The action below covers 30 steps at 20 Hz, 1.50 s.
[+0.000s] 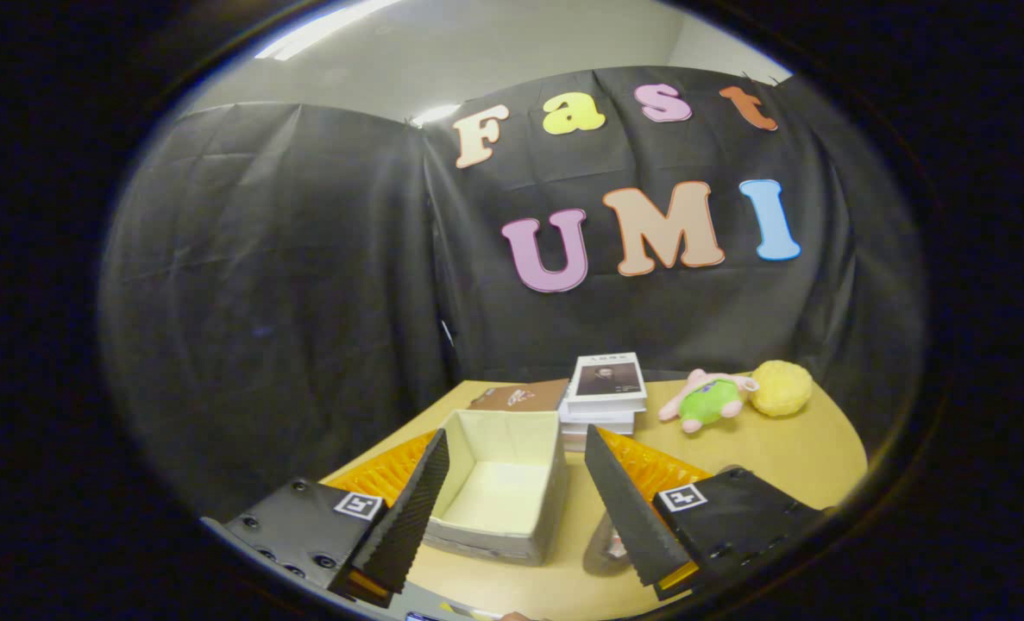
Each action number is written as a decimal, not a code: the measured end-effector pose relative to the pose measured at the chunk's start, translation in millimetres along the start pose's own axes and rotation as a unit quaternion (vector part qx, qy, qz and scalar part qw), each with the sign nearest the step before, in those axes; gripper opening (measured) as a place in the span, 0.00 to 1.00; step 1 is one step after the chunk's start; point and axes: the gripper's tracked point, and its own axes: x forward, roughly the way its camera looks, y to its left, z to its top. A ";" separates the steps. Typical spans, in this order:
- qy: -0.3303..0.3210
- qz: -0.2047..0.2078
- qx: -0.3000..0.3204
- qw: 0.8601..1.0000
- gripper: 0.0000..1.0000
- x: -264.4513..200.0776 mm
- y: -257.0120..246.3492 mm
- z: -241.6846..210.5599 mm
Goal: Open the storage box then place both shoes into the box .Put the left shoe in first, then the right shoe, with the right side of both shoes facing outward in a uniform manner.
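One storage box, open-topped and bare inside, sits on the table between the fingers of the gripper, its long axis running from 6 toward 12 o'clock. The fingers stand wide apart, holding nothing. Beyond the box at 12 o'clock lies one brown book, and at 1 o'clock one stack of books (cover writing too small to read). At 2 o'clock lie two plush toys.

The right finger of the tool hides most of an unidentifiable object beside the box.
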 end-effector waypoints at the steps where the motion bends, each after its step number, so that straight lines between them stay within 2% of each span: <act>1: 0.019 -0.013 -0.013 1.000 1.00 1.3 -12.7 -9.6; 4: 0.089 -0.054 -0.057 0.993 1.00 13.8 -49.4 -57.8; 7: 0.170 -0.083 -0.096 0.977 1.00 25.1 -80.7 -111.7; 9: 0.236 -0.092 -0.074 0.965 1.00 34.7 -97.6 -153.8; 13: 0.315 -0.104 0.016 0.943 1.00 50.6 -113.8 -192.3; 17: 0.343 -0.125 0.082 0.928 1.00 70.7 -135.2 -209.0; 22: 0.355 -0.149 0.118 0.915 0.98 84.6 -165.7 -229.9; 30: 0.395 -0.123 0.159 0.897 0.39 83.3 -159.5 -257.1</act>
